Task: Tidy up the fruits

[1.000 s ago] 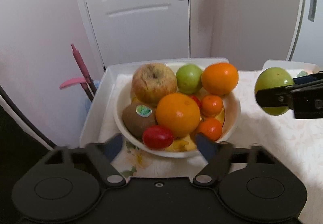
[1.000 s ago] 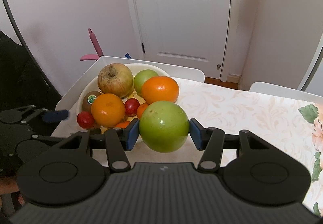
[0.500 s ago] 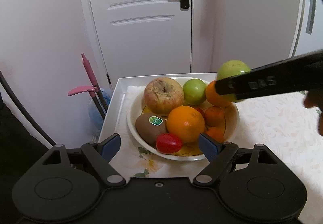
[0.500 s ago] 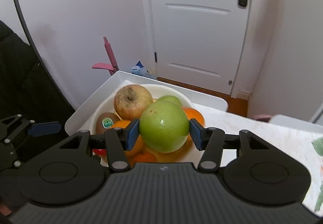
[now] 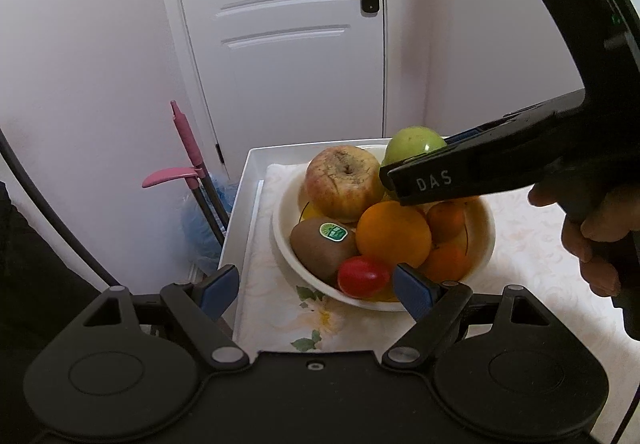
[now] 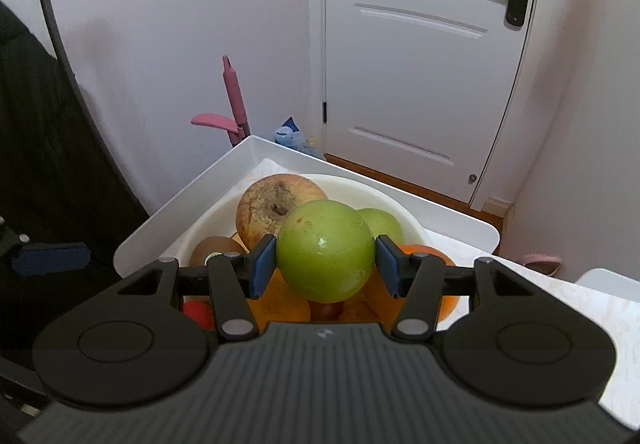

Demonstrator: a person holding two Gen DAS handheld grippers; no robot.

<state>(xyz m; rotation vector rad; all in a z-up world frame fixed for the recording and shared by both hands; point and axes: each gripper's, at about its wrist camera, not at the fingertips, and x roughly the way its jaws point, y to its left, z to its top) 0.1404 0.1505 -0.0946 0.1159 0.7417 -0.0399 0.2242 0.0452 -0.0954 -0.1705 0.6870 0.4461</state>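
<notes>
My right gripper [image 6: 326,264] carries a green apple [image 6: 326,256] just above the fruit heaped in a white bowl [image 6: 384,200]. Its jaws are opening, and both blue pads still touch the apple's sides. In the left wrist view that gripper's black finger [image 5: 440,180] crosses the bowl [image 5: 490,240], with the green apple [image 5: 414,146] showing behind it. The bowl holds a brownish apple [image 5: 342,182], a kiwi [image 5: 320,248], an orange [image 5: 394,236], a red tomato [image 5: 363,277] and a second green apple [image 6: 382,224]. My left gripper [image 5: 316,290] stands open and empty before the bowl's near rim.
The bowl stands on a floral cloth in a white tray [image 5: 248,204] at the table's end. A pink-handled broom [image 5: 188,148] leans by the wall beyond, next to a white door. A hand [image 5: 592,240] holds the right gripper's grip over the table's right side.
The right gripper carried the green apple from the table's right side to a spot over the bowl. The left gripper drew back slightly, so the bowl looks farther off.
</notes>
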